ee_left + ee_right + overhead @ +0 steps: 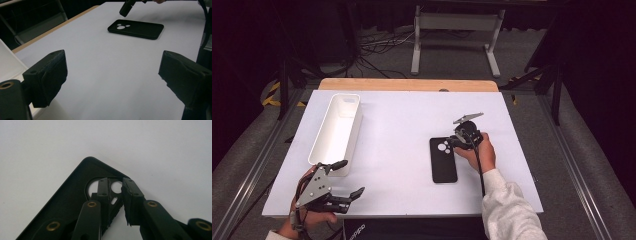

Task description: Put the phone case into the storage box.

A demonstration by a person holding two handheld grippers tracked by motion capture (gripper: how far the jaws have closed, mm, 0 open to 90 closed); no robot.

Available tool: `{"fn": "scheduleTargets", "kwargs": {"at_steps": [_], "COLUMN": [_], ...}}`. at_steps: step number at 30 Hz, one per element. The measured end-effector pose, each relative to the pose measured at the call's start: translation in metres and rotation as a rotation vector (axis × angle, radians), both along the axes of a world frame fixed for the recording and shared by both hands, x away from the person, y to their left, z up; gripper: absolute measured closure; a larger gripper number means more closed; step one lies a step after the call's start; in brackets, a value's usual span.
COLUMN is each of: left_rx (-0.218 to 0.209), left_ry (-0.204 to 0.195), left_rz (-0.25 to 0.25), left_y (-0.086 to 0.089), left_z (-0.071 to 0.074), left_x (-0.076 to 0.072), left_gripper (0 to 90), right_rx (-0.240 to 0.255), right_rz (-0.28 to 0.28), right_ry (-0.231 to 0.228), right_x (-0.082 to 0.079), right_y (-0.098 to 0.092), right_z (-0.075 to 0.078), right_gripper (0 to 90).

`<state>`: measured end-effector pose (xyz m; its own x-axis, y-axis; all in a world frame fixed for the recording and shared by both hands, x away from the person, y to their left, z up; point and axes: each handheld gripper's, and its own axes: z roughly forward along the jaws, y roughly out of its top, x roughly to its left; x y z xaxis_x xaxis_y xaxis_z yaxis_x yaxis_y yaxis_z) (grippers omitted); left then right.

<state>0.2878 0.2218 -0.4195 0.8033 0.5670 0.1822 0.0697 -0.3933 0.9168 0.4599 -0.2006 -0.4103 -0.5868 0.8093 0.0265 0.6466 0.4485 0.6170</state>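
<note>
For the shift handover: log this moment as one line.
right gripper: jaws slightly apart at phone case camera-cutout edge | left gripper: open, idle | white bin: far left | case flat on table

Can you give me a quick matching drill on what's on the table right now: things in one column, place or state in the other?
Things:
1. case
2. bin
3. left gripper
4. right gripper

Place or state:
A. white, long, at the table's left side
B. open, near the front left corner, nothing between its fingers
C. black, flat on the table right of the middle, camera cutouts at its far end
D. fingers a little apart, straddling the case's edge at the cutout corner

Pairs: 1-C, 2-A, 3-B, 4-D
</note>
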Motion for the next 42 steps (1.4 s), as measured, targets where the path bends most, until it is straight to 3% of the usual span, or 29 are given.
{"fn": "scheduleTargets", "kwargs": {"at_steps": [5, 10, 12, 15, 19, 25, 30, 42], "left_rx": [0.0, -0.003, -0.006, -0.005, -0.003, -0.017, -0.011, -0.013], "left_ry": [0.012, 0.009, 0.005, 0.011, 0.019, 0.03, 0.031, 0.045], "left_rz": [-0.016, -0.022, -0.03, -0.034, -0.037, -0.04, -0.047, -0.052], "left_y": [-0.001, -0.002, -0.003, -0.004, -0.004, -0.005, -0.006, -0.005], "left_z": [0.0, 0.0, 0.001, 0.0, 0.0, 0.0, 0.0, 0.0], "left_x": [0.0, -0.001, -0.001, -0.001, 0.0, 0.0, 0.0, 0.001], "left_gripper": [8.9, 8.9, 8.9, 8.9, 8.8, 8.8, 8.7, 8.6], "right_rx": [-0.068, -0.116, -0.093, -0.084, -0.038, -0.009, -0.002, -0.046], "right_rz": [0.012, -0.027, -0.03, -0.052, -0.084, -0.127, -0.142, -0.157], "right_ry": [0.132, 0.198, 0.237, 0.26, 0.271, 0.259, 0.261, 0.265], "right_x": [0.014, 0.028, 0.033, 0.037, 0.04, 0.04, 0.04, 0.042], "right_y": [0.008, 0.011, 0.009, 0.006, 0.001, -0.001, -0.001, 0.008], "right_z": [0.003, 0.003, 0.001, -0.001, -0.005, -0.007, -0.01, -0.014], "right_gripper": [75.4, 73.4, 73.1, 72.4, 74.9, 76.9, 76.8, 81.5]}}
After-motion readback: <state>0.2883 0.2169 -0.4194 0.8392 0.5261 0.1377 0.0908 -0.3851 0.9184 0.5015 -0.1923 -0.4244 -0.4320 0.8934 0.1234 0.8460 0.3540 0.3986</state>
